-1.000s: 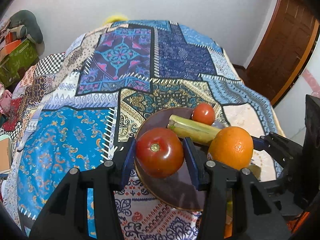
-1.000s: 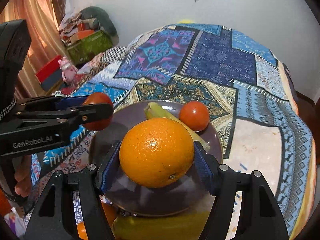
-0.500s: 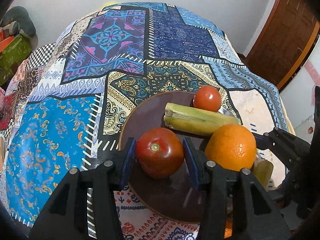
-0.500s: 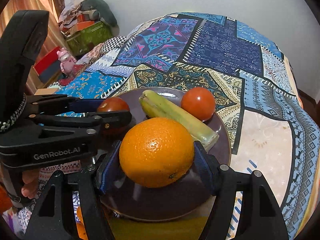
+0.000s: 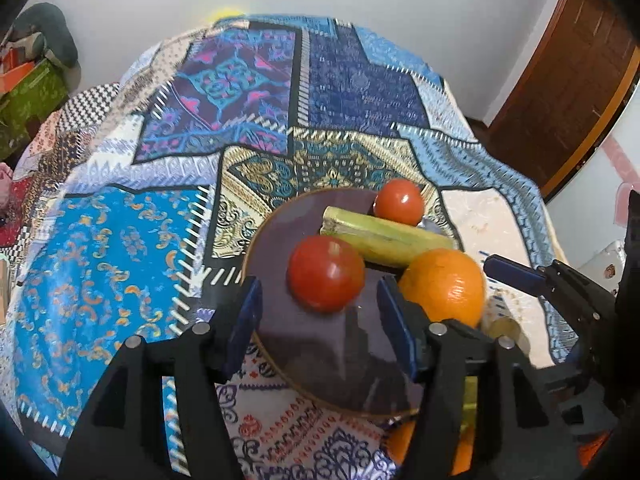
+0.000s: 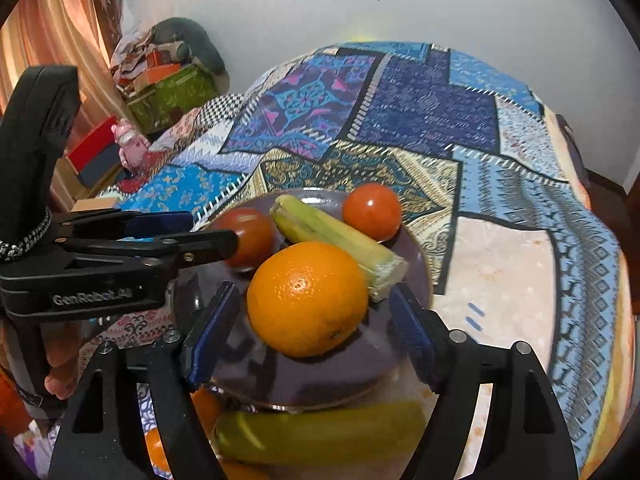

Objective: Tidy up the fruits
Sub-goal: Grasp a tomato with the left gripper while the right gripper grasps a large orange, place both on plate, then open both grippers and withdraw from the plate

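Both fruits look just set down on the plate (image 5: 276,344), so the step in hand seems to be the release. The left gripper (image 5: 320,316) stands wide open, its blue pads clear of the tomato (image 5: 326,273) on both sides; that tomato sits on the plate's near half, ahead of the fingertips. The right gripper (image 6: 308,324) is likewise spread, with a gap on each side of the orange (image 6: 307,298), which rests on the plate's near edge and grips nothing. Behind these, toward the plate's far side, lie a green stalk (image 6: 336,240) and a second tomato (image 6: 372,211) at the far rim.

Off the plate, just below its near rim in the right view, a green fruit (image 6: 320,432) and some orange-coloured ones (image 6: 158,450) lie blurred; they appear not yet sorted. The next move probably calls for backing each gripper straight off without nudging the round fruit, which could roll, then reaching down for those near pieces.

The only writing readable is "GenRobot.AI" (image 6: 92,298) on the left gripper's body in the right view.
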Action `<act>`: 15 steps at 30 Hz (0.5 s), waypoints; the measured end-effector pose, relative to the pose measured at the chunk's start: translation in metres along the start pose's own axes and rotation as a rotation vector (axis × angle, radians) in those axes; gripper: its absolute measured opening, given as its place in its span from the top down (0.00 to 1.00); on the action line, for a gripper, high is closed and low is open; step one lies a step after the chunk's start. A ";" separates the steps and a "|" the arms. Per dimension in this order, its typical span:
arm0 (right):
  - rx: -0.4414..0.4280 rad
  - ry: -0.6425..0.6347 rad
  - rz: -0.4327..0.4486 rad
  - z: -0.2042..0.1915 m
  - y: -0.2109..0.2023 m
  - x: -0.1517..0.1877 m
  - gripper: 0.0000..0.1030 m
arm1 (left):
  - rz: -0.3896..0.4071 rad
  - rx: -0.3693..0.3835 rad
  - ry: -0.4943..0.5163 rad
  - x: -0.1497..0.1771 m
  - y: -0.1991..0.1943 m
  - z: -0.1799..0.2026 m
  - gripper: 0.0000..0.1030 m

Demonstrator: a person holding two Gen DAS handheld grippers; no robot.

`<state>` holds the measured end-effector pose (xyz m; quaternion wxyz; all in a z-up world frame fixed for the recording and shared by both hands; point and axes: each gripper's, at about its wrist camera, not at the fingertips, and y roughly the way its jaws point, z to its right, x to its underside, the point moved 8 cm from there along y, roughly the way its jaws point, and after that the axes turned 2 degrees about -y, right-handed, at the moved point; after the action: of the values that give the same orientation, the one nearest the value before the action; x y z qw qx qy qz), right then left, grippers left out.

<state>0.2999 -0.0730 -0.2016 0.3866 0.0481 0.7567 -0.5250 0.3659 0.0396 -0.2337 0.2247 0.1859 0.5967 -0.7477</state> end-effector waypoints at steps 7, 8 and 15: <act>0.029 0.003 0.063 -0.001 -0.040 -0.001 0.27 | 0.048 -0.008 0.022 0.007 -0.044 0.006 0.42; 0.031 0.004 0.072 -0.002 -0.046 0.000 0.26 | 0.059 -0.012 0.029 0.009 -0.052 0.007 0.42; 0.033 0.030 0.115 -0.006 -0.079 0.017 0.23 | 0.100 -0.012 0.063 0.033 -0.093 0.019 0.35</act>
<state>0.2470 -0.1085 -0.1511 0.4041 0.1059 0.7495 -0.5136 0.2864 0.0351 -0.1723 0.2441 0.2376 0.5978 -0.7257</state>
